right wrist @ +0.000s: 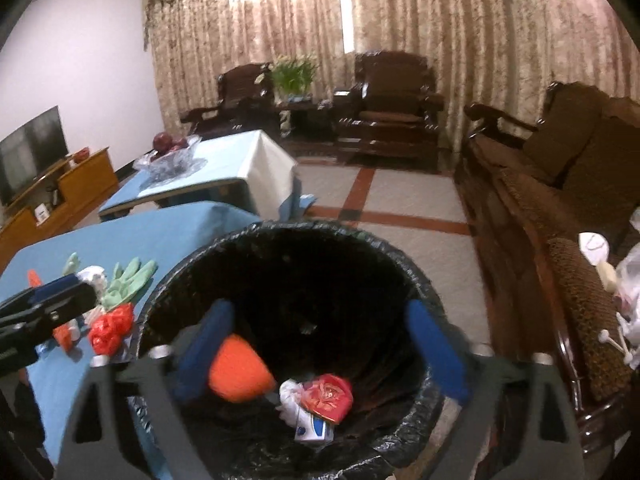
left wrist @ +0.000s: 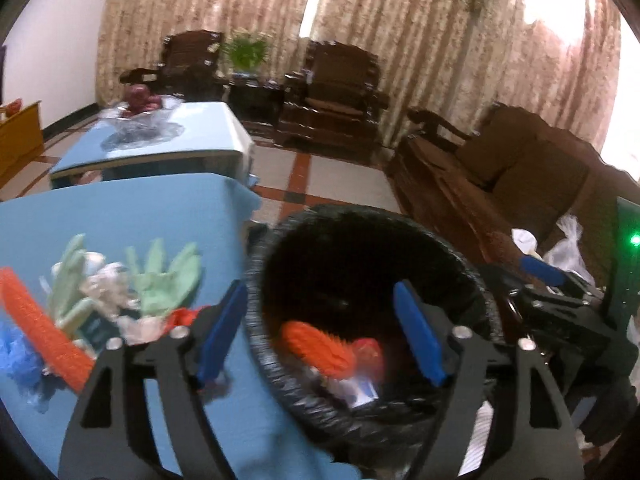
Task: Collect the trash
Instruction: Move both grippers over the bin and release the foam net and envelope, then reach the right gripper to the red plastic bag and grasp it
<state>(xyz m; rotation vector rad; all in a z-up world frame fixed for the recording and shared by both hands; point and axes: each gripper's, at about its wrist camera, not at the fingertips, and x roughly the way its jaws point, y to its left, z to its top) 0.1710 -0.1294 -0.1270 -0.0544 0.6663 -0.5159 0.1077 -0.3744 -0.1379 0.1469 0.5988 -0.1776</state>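
Step in hand: drop-off at the bin, judging by both tongs hanging spread over it with nothing between their pads.

Left wrist view
Left tongs [left wrist: 320, 328]: released, blue pads wide apart and bare; one pad hangs over the tabletop edge, the other over the bin's mouth.
Bin [left wrist: 472, 276]: black-lined, at 6 o'clock of the view, standing just beside the blue tabletop [left wrist: 120, 208].
Bin contents: an orange foam net [left wrist: 316, 346] and a red wrapper [left wrist: 366, 354] lie low inside, with a pale carton just below them.
Trash left on the tabletop: at 8 o'clock, a heap of green gloves [left wrist: 166, 280], a second orange net [left wrist: 38, 320], clear crumpled plastic [left wrist: 106, 288], something blue and fluffy [left wrist: 18, 354]. All blurred.
Right tongs [left wrist: 540, 270]: seen at 3 o'clock, past the bin's rim.

Right wrist view
Right tongs [right wrist: 320, 352]: released wide, both pads inside the ring of the bin's rim [right wrist: 280, 228], empty.
Bin contents: orange net [right wrist: 240, 372] just beside the left-hand pad but not pinched; red wrapper [right wrist: 330, 396] and white scraps [right wrist: 292, 396] at 6 o'clock.
Tabletop heap: at 9 o'clock, green gloves [right wrist: 128, 280] and a red crumpled bag [right wrist: 110, 326] near the bin's wall, partly hidden by the left tongs [right wrist: 76, 284].

Next move, as I judge it: swing either tongs back toward 9 o'clock, come down on one loose piece such as the red bag, and pinch it alone. The heap is tangled, so a careless bite would drag its neighbours.
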